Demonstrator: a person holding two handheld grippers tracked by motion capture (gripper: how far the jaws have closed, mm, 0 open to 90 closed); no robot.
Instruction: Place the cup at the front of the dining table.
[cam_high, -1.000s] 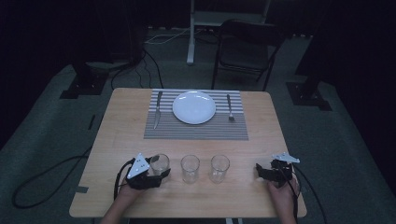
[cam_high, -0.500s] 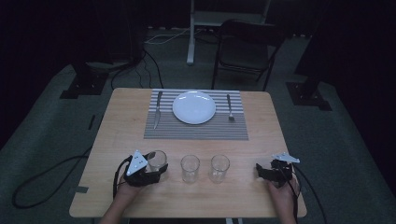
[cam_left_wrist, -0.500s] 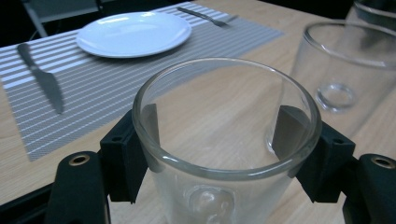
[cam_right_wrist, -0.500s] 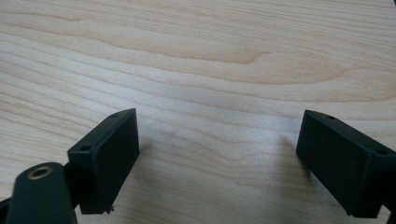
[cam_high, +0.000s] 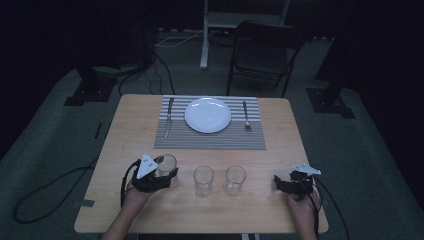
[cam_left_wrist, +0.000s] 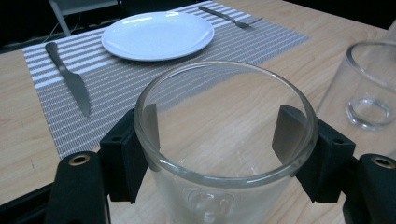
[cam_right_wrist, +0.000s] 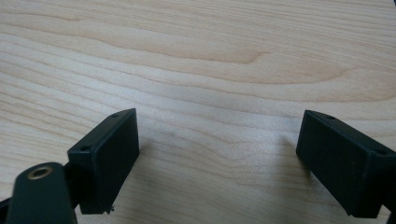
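Three clear glasses stand in a row near the table's front edge. My left gripper (cam_high: 167, 172) (cam_left_wrist: 219, 135) is shut on the leftmost glass (cam_high: 166, 165) (cam_left_wrist: 224, 154), one black pad pressed on each side just under its rim. The middle glass (cam_high: 203, 180) (cam_left_wrist: 373, 88) stands to its right, and the third glass (cam_high: 235, 179) beyond that. At the front right, my right gripper (cam_high: 278, 184) (cam_right_wrist: 219, 158) rests low over bare wood, open, with nothing between its fingers.
A striped grey placemat (cam_high: 210, 135) (cam_left_wrist: 116, 88) at the back of the table carries a white plate (cam_high: 208, 114) (cam_left_wrist: 159, 35), a knife (cam_high: 168, 117) (cam_left_wrist: 70, 79) left of it and a fork (cam_high: 246, 115) (cam_left_wrist: 229, 17) right of it. A dark chair (cam_high: 265, 55) stands behind the table.
My left gripper with the leftmost glass has shifted slightly to the left and away from the middle glass. The right gripper has stayed where it was.
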